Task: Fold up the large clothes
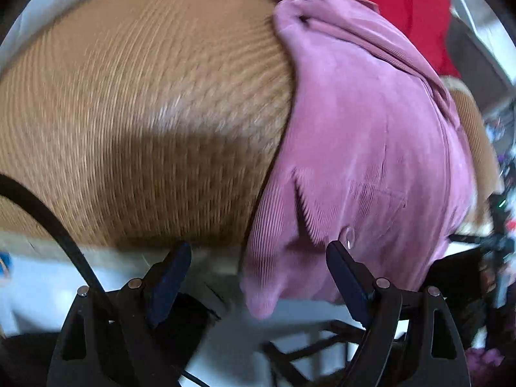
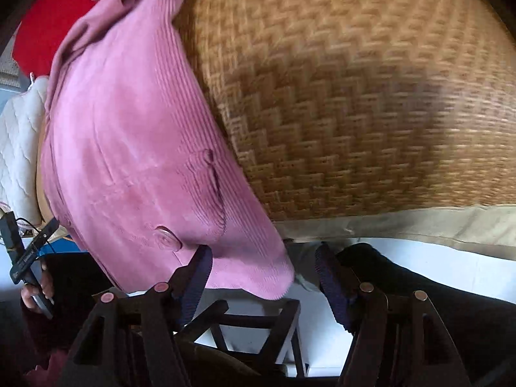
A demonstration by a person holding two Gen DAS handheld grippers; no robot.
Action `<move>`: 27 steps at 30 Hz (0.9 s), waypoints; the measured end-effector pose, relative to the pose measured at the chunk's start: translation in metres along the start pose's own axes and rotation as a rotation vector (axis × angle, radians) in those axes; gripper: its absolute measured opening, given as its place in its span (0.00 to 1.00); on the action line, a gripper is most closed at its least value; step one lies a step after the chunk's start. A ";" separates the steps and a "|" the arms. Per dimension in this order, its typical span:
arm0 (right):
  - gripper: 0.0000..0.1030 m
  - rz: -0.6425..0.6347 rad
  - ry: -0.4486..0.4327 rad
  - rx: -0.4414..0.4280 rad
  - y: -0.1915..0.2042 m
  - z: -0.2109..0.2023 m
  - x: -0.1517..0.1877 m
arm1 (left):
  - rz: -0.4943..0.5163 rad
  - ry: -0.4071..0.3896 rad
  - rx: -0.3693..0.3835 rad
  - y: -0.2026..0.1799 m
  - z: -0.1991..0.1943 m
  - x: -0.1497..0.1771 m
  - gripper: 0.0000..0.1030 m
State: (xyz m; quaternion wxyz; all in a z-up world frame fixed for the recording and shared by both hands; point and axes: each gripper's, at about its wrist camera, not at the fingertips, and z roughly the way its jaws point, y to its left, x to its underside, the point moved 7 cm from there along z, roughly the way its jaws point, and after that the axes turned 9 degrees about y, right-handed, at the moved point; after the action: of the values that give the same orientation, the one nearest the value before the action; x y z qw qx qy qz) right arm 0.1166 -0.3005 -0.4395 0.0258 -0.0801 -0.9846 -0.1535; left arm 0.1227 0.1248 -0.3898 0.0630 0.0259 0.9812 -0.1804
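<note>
Jaws apart; ribbed pink corduroy garment [image 1: 371, 167] drapes woven mat [image 1: 135, 103].

Looks like a home, most likely a bedroom. Woven straw mat [image 2: 354, 96] spread over a bed, pale cloth binding along its near edge. Pink corduroy garment [image 2: 129, 145] draped across the mat, hanging over that edge. Red fabric [image 2: 48, 22] beyond the mat's far side, quilted cream padding [image 2: 16, 148] beside the mat past the garment. Dark wooden stool frame [image 2: 258, 322] on a pale floor below the mat's edge. Blurred household clutter [image 1: 503, 161] off the mat's far corner.
</note>
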 end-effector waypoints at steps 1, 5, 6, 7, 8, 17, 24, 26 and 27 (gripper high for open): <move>0.68 -0.011 0.004 0.005 0.003 0.003 -0.002 | -0.034 0.028 0.035 0.004 0.004 0.004 0.83; 0.68 -0.042 -0.002 0.021 0.013 0.010 -0.009 | -0.089 0.058 0.026 0.017 0.010 0.008 0.83; 0.68 -0.047 -0.014 0.020 0.014 0.011 -0.010 | -0.091 0.061 0.023 0.019 0.011 0.008 0.83; 0.68 -0.054 -0.025 0.018 0.017 0.012 -0.011 | -0.090 0.068 0.020 0.021 0.013 0.009 0.83; 0.68 -0.065 -0.034 0.008 0.020 0.012 -0.012 | -0.088 0.071 0.013 0.023 0.015 0.020 0.83; 0.43 -0.190 -0.095 -0.089 0.053 -0.001 0.005 | -0.039 0.127 0.075 -0.021 0.050 0.022 0.83; 0.55 -0.130 -0.049 -0.088 0.047 0.009 -0.006 | -0.051 0.255 0.110 -0.040 0.095 0.024 0.83; 0.54 -0.170 -0.053 -0.097 0.052 0.010 -0.009 | -0.037 0.251 0.124 -0.045 0.102 0.023 0.81; 0.46 -0.189 -0.058 -0.095 0.054 0.008 -0.008 | -0.031 0.241 0.135 -0.049 0.102 0.022 0.78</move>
State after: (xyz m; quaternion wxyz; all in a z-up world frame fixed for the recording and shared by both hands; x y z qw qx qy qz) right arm 0.1335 -0.2482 -0.4319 -0.0212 0.0078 -0.9796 -0.1995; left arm 0.1088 0.0438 -0.4701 -0.0601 0.0364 0.9676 -0.2425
